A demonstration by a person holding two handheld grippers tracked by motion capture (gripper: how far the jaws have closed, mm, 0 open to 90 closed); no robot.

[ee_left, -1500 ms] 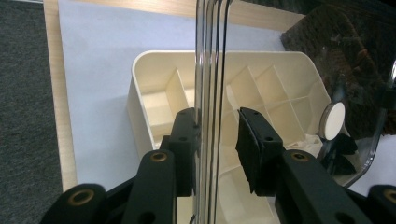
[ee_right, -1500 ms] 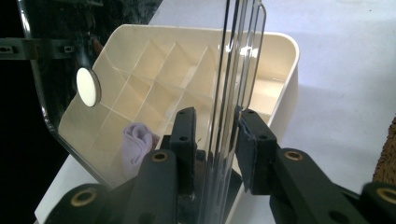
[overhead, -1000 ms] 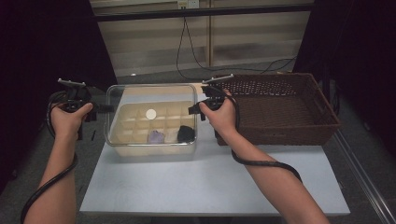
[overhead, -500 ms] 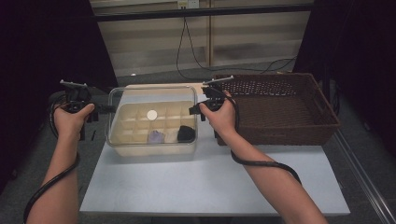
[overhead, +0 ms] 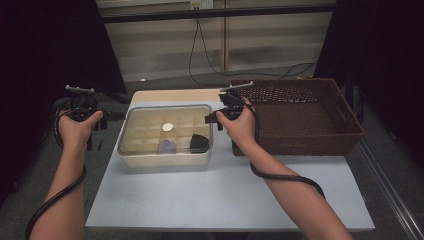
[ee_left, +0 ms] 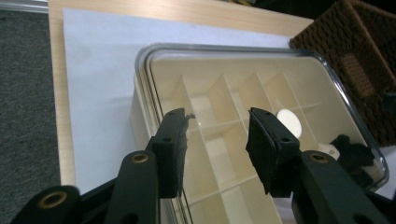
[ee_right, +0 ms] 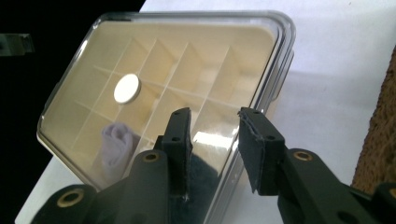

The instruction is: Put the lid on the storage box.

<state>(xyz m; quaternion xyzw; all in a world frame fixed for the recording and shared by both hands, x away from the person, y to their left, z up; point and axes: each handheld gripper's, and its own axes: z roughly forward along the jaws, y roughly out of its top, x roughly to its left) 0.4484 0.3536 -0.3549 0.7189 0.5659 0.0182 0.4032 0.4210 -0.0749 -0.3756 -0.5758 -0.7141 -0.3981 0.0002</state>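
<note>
In the high view, a clear box (overhead: 166,135) with a see-through lid is seen on the white worktop (overhead: 225,195), just to the left of a brown basket (overhead: 300,115). The box is near the far left part of the worktop, and its long side runs from left to right, so that one short end is turned to each hand. The left gripper (overhead: 102,116) is held just off the left end, and the right gripper (overhead: 210,119) is held at the right end, between the box and the basket. It is judged that the grippers are placed this way so the box or its lid can be taken from both ends at once. The left fingers (ee_left: 173,140) have just been opening; they are part way open, with the lid seen beyond them and nothing pinched. The right fingers (ee_right: 180,135) are part way open too, and nothing is squeezed by them. Inside the box, little square spaces are made by thin walls. A round white thing (overhead: 167,127), a small pale purple thing (overhead: 168,146) and a dark thing (overhead: 199,142) are kept in them. The lid is shut flat on top.
</note>
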